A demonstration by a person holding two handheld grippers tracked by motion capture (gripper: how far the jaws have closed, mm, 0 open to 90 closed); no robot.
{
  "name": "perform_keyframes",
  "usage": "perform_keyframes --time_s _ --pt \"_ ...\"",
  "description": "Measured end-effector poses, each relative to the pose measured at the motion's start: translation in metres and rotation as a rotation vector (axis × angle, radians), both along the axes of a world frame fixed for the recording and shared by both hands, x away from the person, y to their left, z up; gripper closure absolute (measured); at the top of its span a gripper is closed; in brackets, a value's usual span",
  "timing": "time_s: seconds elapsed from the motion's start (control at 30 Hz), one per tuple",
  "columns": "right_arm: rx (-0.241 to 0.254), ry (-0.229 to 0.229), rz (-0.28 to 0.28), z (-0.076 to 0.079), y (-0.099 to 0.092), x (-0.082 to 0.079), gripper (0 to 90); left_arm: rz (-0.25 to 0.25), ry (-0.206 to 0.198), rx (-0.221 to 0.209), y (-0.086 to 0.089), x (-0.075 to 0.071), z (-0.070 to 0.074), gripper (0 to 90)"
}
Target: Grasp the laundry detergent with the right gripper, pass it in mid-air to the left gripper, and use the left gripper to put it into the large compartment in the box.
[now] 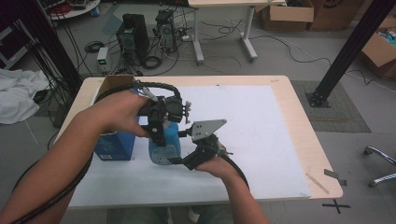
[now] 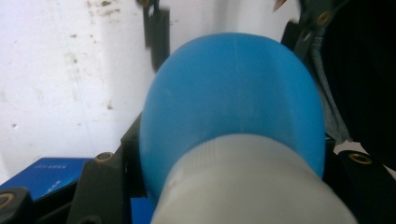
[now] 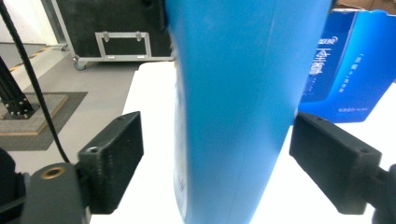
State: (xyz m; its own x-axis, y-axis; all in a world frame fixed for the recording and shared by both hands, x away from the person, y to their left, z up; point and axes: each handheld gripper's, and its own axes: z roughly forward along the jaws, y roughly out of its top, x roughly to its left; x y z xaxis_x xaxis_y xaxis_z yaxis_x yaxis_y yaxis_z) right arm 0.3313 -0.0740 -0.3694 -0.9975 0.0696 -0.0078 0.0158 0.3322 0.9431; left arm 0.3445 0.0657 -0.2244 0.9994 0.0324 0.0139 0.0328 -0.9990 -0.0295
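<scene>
Left gripper clamps the blue bottle near its neck; right gripper jaws spread, pads clear of the bottle body between them. Bottle upright over the white mat on a pale wooden table. Blue box just beside it, white print unreadable. Grey floor, cables, cardboard boxes beyond.

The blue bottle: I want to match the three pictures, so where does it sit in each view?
High view: the blue bottle stands at centre, between the two grippers, beside the blue box.
Left gripper view: seen from above its pale neck, it fills the middle; the jaws are shut on it.
Right gripper view: its body runs top to bottom at centre, with a gap to each jaw.
Shared landmark: the blue box.
</scene>
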Motion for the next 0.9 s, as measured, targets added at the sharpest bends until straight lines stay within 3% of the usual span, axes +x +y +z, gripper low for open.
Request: perform_keyframes --time_s 0.13,0.3,0.53,0.63,0.8,0.9 --pt "-0.035 -0.002 -0.008 0.006 -0.009 0.000 11.2 0.027 -0.004 0.003 0.004 0.005 0.009 39.2" --pt "-0.119 0.010 -0.023 0.015 -0.020 0.002 1.3 0.077 0.006 -0.001 0.012 0.014 0.020 39.2" --pt "-0.225 0.025 -0.021 0.025 -0.032 0.002 0.0 0.127 0.020 0.003 0.020 0.024 0.035 39.1" --pt "-0.282 0.021 -0.020 0.030 -0.037 0.002 0.0 0.171 0.038 -0.001 0.025 0.030 0.047 39.1" --pt "-0.392 0.015 -0.008 0.037 -0.044 0.003 0.0 0.295 0.029 -0.005 0.031 0.038 0.068 39.0" --pt "-0.475 0.019 0.004 0.040 -0.048 0.005 0.0 0.366 0.051 -0.023 0.037 0.043 0.080 38.9"
